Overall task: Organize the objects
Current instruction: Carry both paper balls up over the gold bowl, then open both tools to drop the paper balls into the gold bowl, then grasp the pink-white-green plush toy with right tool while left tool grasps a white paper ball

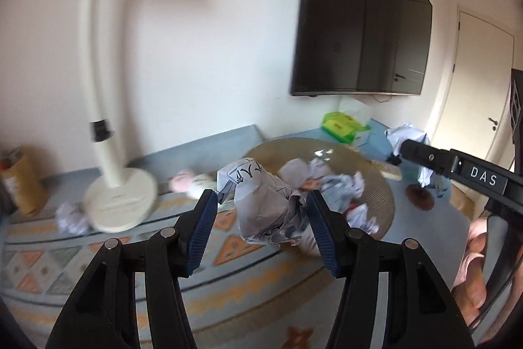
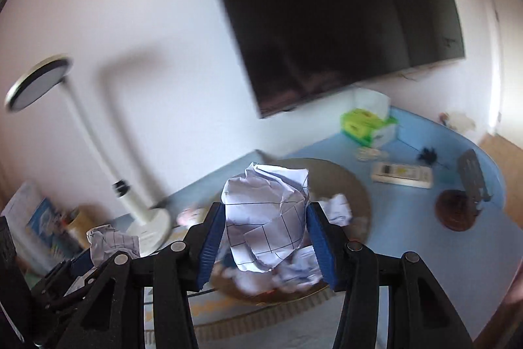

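The left gripper (image 1: 261,231) has its jaws pressed on a crumpled paper ball (image 1: 261,205) with printed marks, held up above the worktop (image 1: 425,228). The right gripper (image 2: 266,237) clamps a second ball (image 2: 268,218), a grid-lined sheet, its blue pads (image 2: 212,237) against both sides. Just beyond both lies a round woven tray (image 2: 356,185) with more crumpled papers (image 2: 340,206) in it. Left of the tray stands a white lamp (image 1: 111,152), with a loose paper wad (image 1: 70,218) beside its base. Behind the tray sits a green box (image 2: 362,123); a remote (image 2: 402,174) lies to the right. A dark screen (image 2: 327,22) hangs on the wall.
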A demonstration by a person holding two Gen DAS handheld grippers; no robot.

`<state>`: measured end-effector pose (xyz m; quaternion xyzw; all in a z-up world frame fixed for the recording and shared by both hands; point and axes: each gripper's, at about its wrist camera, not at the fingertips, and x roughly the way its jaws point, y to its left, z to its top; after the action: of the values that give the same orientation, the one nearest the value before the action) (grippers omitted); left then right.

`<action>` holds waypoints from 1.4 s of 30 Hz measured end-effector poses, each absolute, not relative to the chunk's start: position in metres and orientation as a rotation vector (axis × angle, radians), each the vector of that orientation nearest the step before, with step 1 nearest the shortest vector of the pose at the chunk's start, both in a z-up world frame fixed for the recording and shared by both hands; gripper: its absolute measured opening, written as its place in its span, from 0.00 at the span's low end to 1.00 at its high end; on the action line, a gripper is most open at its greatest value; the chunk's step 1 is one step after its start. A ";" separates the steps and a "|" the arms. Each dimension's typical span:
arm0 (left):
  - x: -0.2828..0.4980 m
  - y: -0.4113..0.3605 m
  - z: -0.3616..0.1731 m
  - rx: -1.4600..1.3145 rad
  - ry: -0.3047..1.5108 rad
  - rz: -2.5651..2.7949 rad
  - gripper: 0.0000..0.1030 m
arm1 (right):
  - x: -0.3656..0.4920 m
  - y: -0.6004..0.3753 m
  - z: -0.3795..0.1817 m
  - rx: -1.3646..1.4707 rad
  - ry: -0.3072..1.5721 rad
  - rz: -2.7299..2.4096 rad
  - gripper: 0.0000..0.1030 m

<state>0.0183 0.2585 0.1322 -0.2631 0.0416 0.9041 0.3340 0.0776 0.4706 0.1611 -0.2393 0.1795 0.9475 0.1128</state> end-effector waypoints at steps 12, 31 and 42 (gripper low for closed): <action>-0.008 0.261 0.095 -0.763 0.015 2.303 0.99 | 0.053 0.507 0.119 -0.905 0.608 2.724 0.68; -0.059 0.032 0.068 -0.970 -0.251 2.702 0.99 | -0.019 0.293 0.127 -1.026 0.111 3.031 0.57; -0.146 0.053 0.033 -1.122 -0.136 2.781 0.97 | -0.140 0.266 0.091 -1.322 -0.214 2.822 0.52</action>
<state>-0.1461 0.0531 0.0328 -0.3728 -0.0453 0.9242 0.0699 -0.1396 0.2659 0.0909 -0.4233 -0.0686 0.9034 0.0091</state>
